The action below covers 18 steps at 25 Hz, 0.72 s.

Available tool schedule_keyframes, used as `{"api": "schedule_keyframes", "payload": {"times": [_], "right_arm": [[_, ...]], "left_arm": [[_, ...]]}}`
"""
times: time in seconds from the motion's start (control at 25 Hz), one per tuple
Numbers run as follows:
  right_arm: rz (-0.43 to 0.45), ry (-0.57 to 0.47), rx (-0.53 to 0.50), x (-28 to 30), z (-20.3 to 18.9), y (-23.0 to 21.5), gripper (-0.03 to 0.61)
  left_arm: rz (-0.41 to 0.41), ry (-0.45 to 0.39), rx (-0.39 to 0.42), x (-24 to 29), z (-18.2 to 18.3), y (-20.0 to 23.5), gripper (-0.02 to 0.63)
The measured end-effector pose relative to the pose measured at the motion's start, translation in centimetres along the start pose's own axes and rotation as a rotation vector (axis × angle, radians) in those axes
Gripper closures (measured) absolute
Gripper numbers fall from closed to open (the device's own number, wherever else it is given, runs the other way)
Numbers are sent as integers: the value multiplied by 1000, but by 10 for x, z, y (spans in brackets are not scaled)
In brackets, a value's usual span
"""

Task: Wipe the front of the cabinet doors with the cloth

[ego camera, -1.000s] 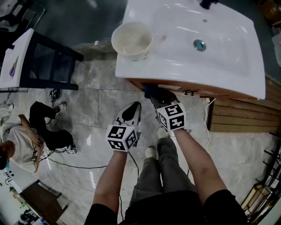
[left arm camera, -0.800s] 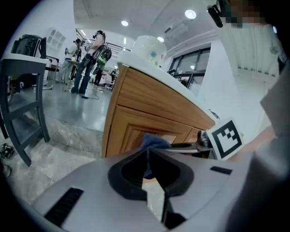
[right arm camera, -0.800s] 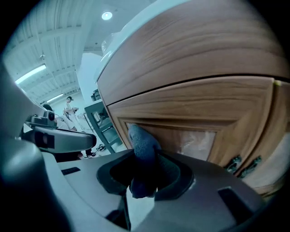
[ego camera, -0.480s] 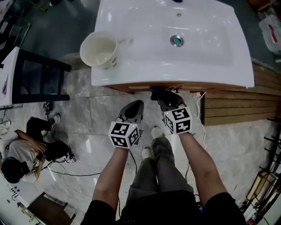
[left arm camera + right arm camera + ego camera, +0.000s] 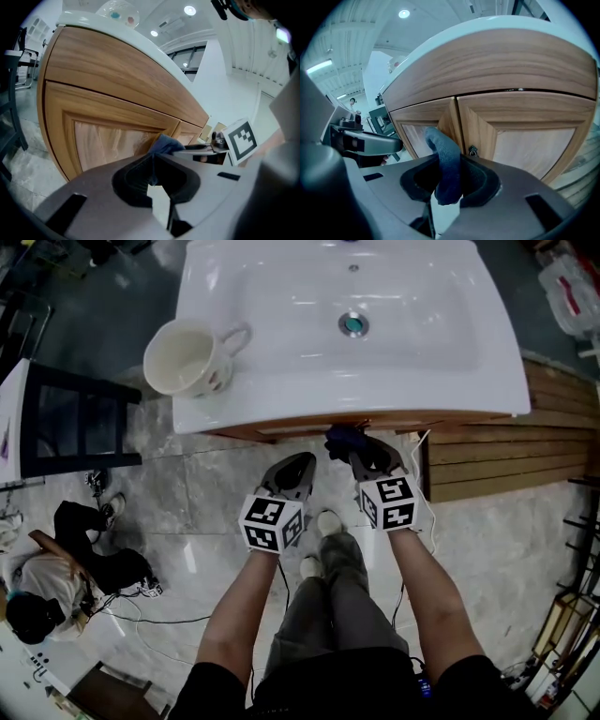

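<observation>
- My right tool (image 5: 449, 186) has its jaws shut tight on the blue cloth (image 5: 446, 161). The cloth fills the space between them and stands up out of the jaws toward the cabinet.
- In the right gripper view, the upper end of the cloth lies against the wood of the cabinet doors (image 5: 529, 140), close to the line where the two doors meet. It seems to touch the wood there, but I cannot be fully sure.
- A small dark metal knob (image 5: 473, 150) sits on the doors just to the right of the cloth.
- My left tool (image 5: 152, 174) has its jaws together, and I see nothing between them. It points at the left door panel (image 5: 110, 140) and stays apart from the wood.
- The left gripper view shows the cloth (image 5: 164, 143) just past the tips of that tool, at the door front, with the right tool (image 5: 194, 149) behind it.
- In the head view, both tools are below the front edge of the white sink (image 5: 422, 343). The left tool (image 5: 296, 465) is beside the right tool (image 5: 364, 454), and the cloth (image 5: 342, 439) is a dark blue spot directly under the rim.
- A white mug (image 5: 187, 357) stands on the left corner of the surface around the sink.
- On the floor at the far left a person (image 5: 47, 592) is sitting, well apart from the cabinet.
</observation>
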State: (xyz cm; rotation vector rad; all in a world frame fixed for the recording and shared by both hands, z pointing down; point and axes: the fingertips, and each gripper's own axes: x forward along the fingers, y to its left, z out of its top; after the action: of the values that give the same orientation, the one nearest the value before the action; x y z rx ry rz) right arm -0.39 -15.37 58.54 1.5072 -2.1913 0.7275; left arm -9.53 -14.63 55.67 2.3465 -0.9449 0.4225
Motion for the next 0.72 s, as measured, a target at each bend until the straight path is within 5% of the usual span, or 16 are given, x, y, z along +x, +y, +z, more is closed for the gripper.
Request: {"api": "schedule_keyframes", "payload": {"times": [0.72], "right_arm": [[206, 35, -83, 37, -13, 104, 468]], "left_arm": [[179, -28, -99, -81, -32, 68, 592]]}}
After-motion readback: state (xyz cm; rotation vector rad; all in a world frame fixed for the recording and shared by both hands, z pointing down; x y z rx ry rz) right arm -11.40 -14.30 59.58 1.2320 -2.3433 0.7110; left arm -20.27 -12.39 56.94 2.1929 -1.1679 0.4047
